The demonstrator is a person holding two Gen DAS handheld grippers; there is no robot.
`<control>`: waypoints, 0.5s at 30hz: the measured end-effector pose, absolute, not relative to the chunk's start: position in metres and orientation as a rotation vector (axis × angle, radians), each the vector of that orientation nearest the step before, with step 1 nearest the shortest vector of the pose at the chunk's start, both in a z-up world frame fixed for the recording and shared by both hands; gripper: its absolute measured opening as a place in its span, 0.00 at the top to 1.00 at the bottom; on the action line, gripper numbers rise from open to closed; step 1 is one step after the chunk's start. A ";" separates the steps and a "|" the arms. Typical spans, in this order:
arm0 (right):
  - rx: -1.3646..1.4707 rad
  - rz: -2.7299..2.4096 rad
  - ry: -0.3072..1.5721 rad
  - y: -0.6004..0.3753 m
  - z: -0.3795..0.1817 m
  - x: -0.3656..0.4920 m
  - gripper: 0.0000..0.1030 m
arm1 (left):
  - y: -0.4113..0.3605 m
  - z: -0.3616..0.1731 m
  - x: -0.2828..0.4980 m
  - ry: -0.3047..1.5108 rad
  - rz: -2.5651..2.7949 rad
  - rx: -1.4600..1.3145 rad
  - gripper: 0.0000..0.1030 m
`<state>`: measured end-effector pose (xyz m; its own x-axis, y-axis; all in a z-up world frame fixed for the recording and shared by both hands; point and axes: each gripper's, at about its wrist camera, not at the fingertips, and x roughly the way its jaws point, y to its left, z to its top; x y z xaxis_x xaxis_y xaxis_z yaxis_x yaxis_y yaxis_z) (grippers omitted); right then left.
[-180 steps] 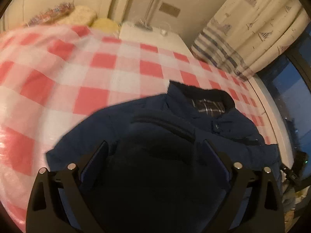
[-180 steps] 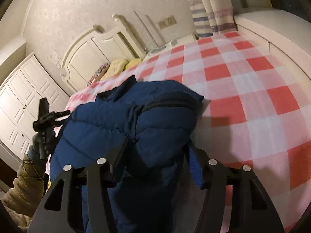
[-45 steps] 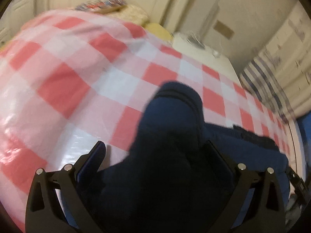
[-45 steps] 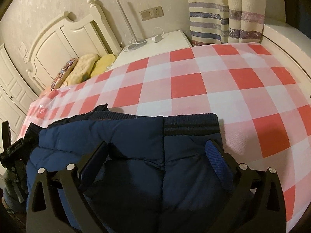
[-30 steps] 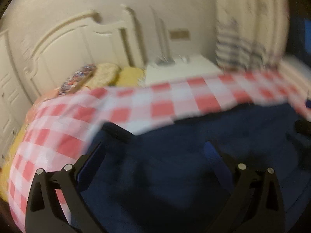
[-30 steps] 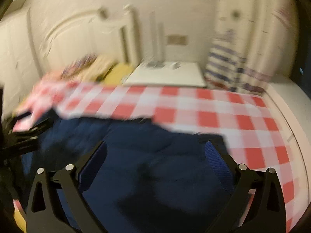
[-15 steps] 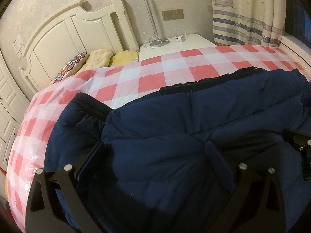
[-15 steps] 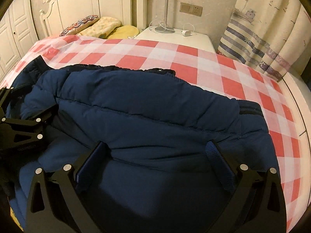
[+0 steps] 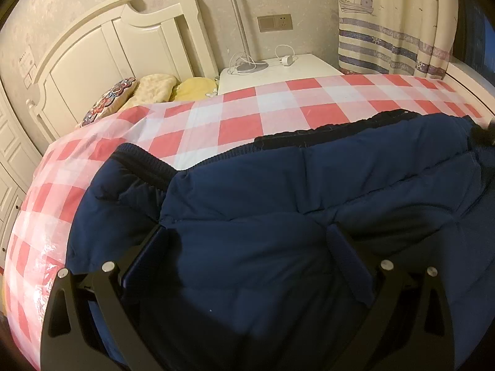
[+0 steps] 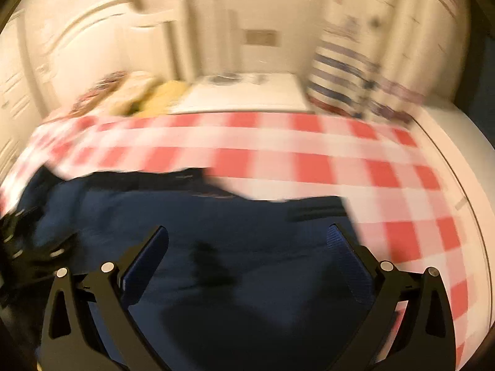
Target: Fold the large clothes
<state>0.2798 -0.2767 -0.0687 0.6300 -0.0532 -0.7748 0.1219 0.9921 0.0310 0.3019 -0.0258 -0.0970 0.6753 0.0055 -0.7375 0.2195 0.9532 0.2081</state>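
Looking along my left gripper (image 9: 246, 247), I am seeing its fingers spread wide apart over the navy padded jacket (image 9: 309, 210), gripping nothing, with the fabric bulging up between them. The jacket is lying broad across the near side of the bed (image 9: 278, 111), on the red-and-white checked cover, its dark ribbed hem (image 9: 324, 130) running toward the far edge and a ribbed cuff (image 9: 142, 162) nearing the bed's left edge by the headboard (image 9: 102, 52). Through my right gripper (image 10: 247, 247), everything is smearing with motion blur, but its fingers are also standing wide apart above the jacket (image 10: 216, 225), nothing pinched. The garment is reaching toward the bed's right edge here, with the other gripper dimly showing at far left. To fold well, I am judging I should settle both grippers at matching points on the near edge, pinching only one layer of this puffy fabric, and carry it over evenly toward the hem so the padding is not bunching.
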 end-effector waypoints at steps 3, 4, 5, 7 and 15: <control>0.234 -0.058 1.003 -0.305 -0.106 0.297 0.04 | -0.025 -0.097 0.304 0.840 -0.131 0.284 0.02; 0.239 -0.056 1.004 -0.306 -0.106 0.298 0.04 | -0.023 -0.096 0.307 0.864 -0.144 0.270 0.02; 0.225 -0.060 1.007 -0.304 -0.106 0.299 0.04 | -0.022 -0.094 0.309 0.883 -0.154 0.256 0.02; 0.194 -0.073 0.999 -0.300 -0.106 0.298 0.04 | -0.016 -0.084 0.318 0.923 -0.186 0.226 0.02; 0.213 -0.064 0.978 -0.303 -0.107 0.294 0.04 | 0.053 -0.099 0.372 1.026 -0.199 -0.054 0.02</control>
<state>0.2939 -0.3029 -0.1065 0.5584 0.0415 -0.8286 0.1499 0.9773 0.1499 0.3722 0.0533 -0.0992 0.5019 -0.1895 -0.8439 0.1389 0.9807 -0.1376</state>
